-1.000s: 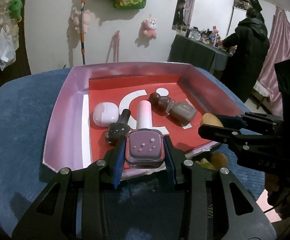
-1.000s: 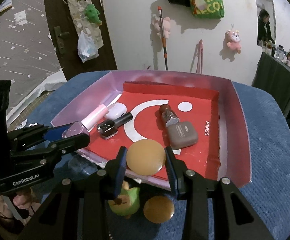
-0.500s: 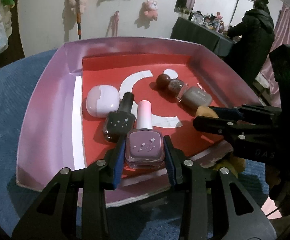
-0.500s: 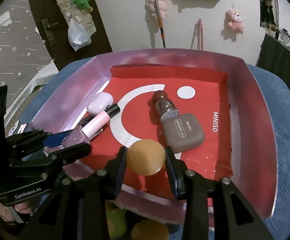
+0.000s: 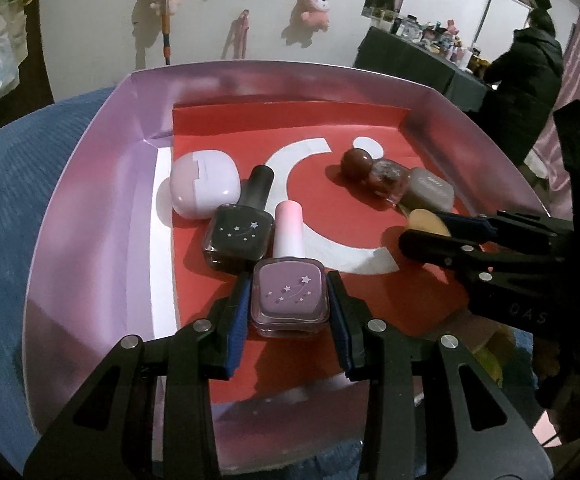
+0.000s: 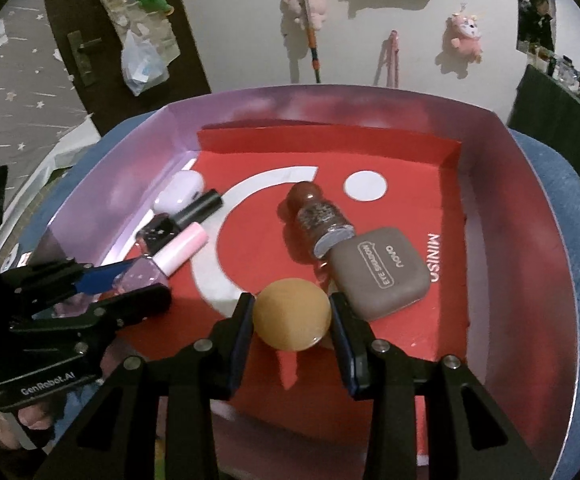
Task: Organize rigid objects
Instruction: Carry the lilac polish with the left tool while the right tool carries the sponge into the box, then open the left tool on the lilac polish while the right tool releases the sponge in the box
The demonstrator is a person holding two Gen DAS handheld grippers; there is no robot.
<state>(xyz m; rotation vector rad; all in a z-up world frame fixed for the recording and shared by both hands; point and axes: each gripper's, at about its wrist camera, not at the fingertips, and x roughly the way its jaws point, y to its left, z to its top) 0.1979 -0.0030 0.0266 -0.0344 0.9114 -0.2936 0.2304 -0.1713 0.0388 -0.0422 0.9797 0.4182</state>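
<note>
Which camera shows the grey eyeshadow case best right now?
The right wrist view: the grey eyeshadow case lies fully visible, lid lettering readable. In the left wrist view, it sits farther off, partly hidden behind the brown-capped bottle.

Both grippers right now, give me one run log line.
left gripper: shut on purple nail polish bottle | right gripper: shut on tan round disc | both over pink tray

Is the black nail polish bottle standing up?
No, the black nail polish bottle lies flat on its side in the tray, beside the white case.

Glossy glass polish bottle [image 5: 288, 298], matt red paper liner [image 5: 290, 128], ribbed blue cloth [image 5: 6, 184]
</note>
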